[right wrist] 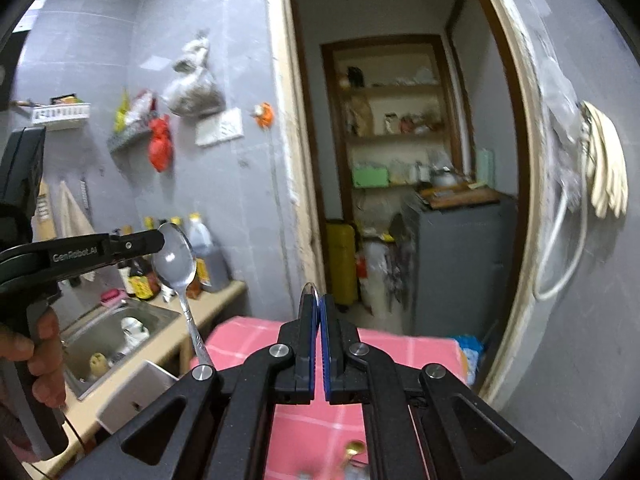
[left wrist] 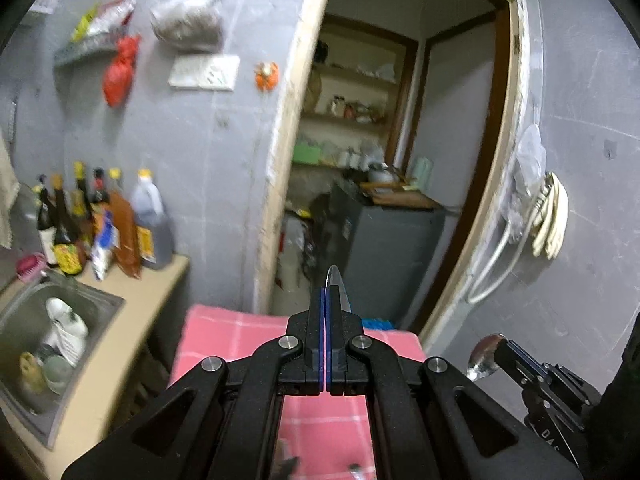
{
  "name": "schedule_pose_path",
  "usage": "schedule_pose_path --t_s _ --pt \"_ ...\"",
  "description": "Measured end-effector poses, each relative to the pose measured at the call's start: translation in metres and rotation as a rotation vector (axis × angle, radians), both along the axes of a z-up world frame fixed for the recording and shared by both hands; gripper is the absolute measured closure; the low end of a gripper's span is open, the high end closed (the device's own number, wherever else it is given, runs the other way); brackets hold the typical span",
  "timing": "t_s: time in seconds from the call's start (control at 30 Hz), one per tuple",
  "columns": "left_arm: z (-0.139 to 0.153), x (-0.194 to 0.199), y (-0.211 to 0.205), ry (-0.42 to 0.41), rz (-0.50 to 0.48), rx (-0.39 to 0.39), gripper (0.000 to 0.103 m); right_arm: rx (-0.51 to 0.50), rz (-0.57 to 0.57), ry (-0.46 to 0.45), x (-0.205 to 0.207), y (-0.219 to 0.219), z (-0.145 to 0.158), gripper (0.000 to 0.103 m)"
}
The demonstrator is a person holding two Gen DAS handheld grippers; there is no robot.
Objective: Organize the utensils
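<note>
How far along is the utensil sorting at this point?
Done: nothing visibly sorted; the white container's inside is hidden. In hand: the left hand-held gripper is shut on one spoon's bowl, the right hand-held gripper on another spoon, both held above the pink cloth. Left: at least one gold-tipped item, blurred, lies on that cloth.
</note>
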State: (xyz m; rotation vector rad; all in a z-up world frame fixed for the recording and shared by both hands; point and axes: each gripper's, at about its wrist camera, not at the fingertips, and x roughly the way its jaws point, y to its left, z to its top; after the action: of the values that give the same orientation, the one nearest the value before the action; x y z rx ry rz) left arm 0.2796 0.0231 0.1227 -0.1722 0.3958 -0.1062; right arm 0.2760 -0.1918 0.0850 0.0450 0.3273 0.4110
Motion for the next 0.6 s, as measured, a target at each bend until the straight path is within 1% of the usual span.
schedule_pose_path --t_s 0.17,0.27,0.43,0.6 --pt "0.010 -0.023 0.034 -0.040 0.063 0.029 0.103 -0.013 0.060 -0.051 -0.014 0.036 0.012 0.100" --pt "0.008 -0.035 0.051 -0.050 0.099 0.057 0.103 -0.028 0.091 -0.067 -0.020 0.059 0.013 0.100" --pt "-0.008 -0.045 0.065 -0.043 0.124 0.104 0.103 -0.102 0.130 -0.086 -0.032 0.097 0.001 0.100" --pt "-0.034 -0.051 0.059 -0.050 0.117 0.191 0.103 -0.170 0.130 -0.087 -0.043 0.118 -0.021 0.100"
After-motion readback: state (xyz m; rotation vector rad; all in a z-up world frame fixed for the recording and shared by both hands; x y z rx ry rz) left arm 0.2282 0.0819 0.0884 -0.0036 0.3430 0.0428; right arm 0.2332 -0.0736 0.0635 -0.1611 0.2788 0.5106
